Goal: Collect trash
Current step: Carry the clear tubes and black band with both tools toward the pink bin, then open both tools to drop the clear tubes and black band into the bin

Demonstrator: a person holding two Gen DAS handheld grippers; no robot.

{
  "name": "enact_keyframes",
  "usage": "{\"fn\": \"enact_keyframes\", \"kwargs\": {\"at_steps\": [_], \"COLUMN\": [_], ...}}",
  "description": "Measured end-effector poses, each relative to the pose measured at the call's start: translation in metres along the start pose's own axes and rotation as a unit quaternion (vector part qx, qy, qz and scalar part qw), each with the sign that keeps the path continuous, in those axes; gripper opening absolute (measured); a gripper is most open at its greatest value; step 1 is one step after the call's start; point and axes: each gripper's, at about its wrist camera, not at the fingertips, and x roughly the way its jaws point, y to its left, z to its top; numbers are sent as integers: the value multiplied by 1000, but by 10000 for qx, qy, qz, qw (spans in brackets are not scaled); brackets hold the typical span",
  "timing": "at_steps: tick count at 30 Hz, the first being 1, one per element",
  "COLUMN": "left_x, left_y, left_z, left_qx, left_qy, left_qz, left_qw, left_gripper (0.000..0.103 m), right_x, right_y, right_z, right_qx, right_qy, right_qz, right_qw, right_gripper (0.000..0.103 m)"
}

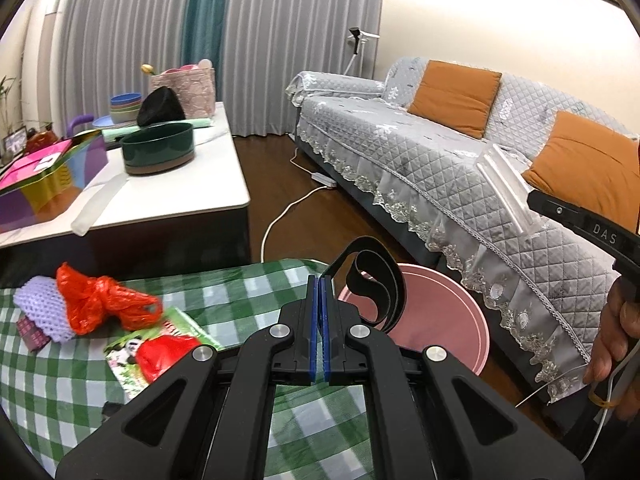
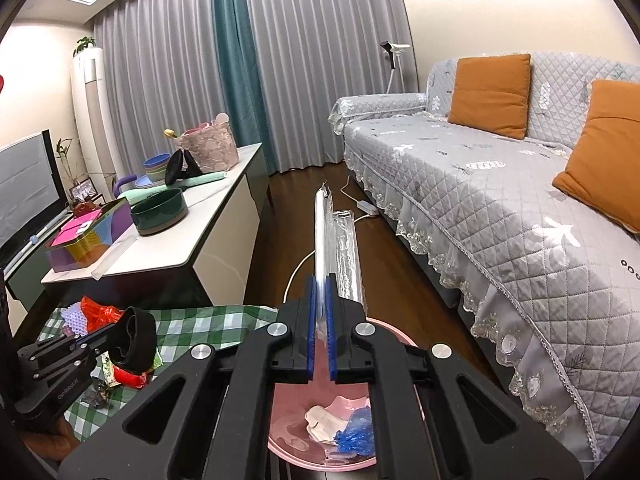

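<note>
A: Trash status: left tongs clamp a looped black rubbery strap just above the round pink plastic bin. Right tongs pinch a long clear plastic wrapper over that bin.

B: Risks?

A: Wrapper juts well past the rim; released now, it probably tips onto the floor. Red plastic bags remain on the green checked surface.
</note>
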Motion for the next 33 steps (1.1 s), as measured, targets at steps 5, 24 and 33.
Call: {"fn": "enact_keyframes", "kwargs": {"at_steps": [5,24,33], "left_x": [12,62,76], "left_y": [-12,-43,-57], "left_z": [2,1,4], "left_qx": [65,258,391], "left_qy": [43,296,360], "left_qz": [-97,-307,-389], "left_qw": [9999,9988,9978], "left_gripper": [1,1,1], "right_x": [6,24,26], "right_y": [-3,-22,-27], "right_z": [-2,-11,-12], "right_qx": [5,36,73], "right_qy": [76,339,382], "right_qz": [-49,-287,-303], "right_qw": [10000,9990,9988], "right_gripper": [5,5,5]}}
